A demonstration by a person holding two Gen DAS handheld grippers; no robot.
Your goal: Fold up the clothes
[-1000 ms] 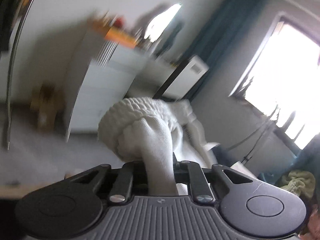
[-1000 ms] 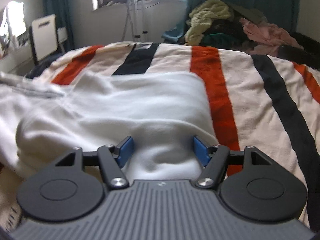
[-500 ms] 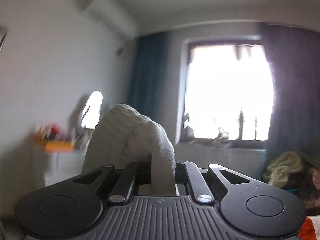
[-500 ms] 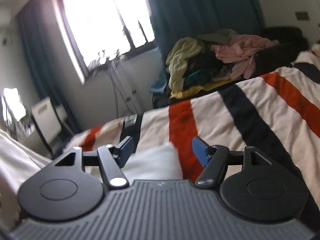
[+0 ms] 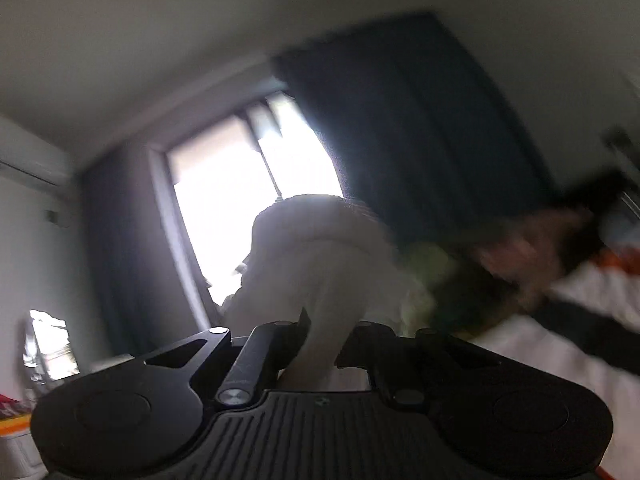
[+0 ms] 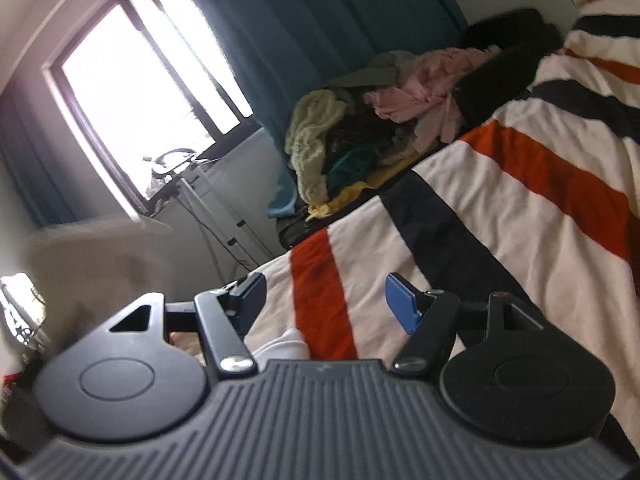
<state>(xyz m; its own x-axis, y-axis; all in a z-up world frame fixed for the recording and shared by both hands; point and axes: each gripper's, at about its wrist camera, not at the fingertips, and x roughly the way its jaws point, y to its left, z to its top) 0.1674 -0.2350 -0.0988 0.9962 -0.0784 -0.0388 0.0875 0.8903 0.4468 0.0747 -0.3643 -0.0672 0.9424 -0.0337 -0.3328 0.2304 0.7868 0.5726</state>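
My left gripper [image 5: 326, 332] is shut on a bunched part of the white knit garment [image 5: 320, 264] and holds it up in the air against the window; the view is blurred and dark. My right gripper [image 6: 326, 300] is open and empty, tilted above the striped bed cover [image 6: 500, 208]. A small white corner of the garment [image 6: 286, 346] shows just below its left finger. A blurred pale mass of the garment [image 6: 92, 256] hangs at the left of the right wrist view.
A heap of other clothes [image 6: 380, 124] lies at the far side of the bed, also blurred in the left wrist view [image 5: 500, 264]. A bright window [image 6: 136, 92] with dark blue curtains [image 6: 320, 32] is behind. A metal stand [image 6: 208, 196] is under the window.
My left gripper has swung right and tilted, still holding the garment. My right gripper has lifted off the white garment, rolled to the side and now looks across the bed, still open.
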